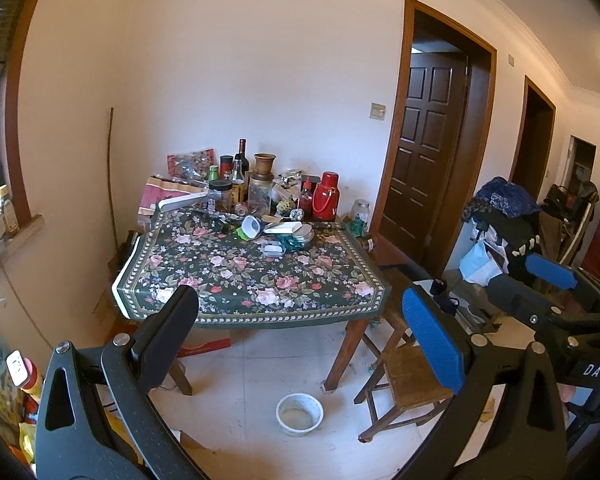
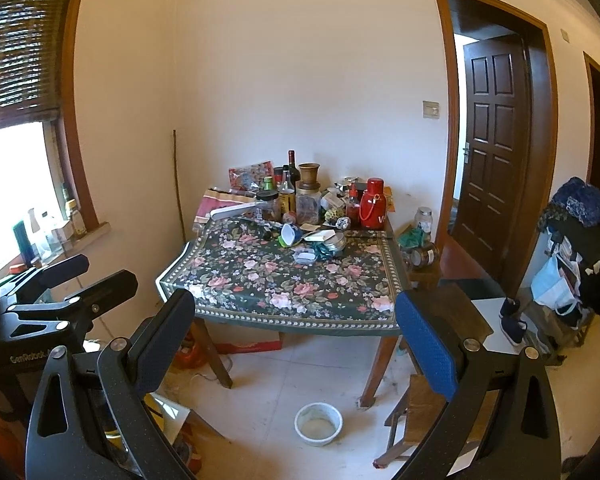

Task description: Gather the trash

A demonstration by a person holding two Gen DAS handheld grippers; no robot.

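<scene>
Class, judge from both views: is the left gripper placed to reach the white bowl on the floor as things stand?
Probably yes. The left gripper has its jaws open and empty, and the white bowl sits on bare floor in front of the table, with nothing between them; the wooden stool stands beside it.

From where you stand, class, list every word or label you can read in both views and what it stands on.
"DAS" on the right gripper body.
"GenRobot..." on the left gripper body, its end cut off.
"V" on the red thermos, the rest hidden.
Bottle and jar labels on the table: too small to read.
</scene>
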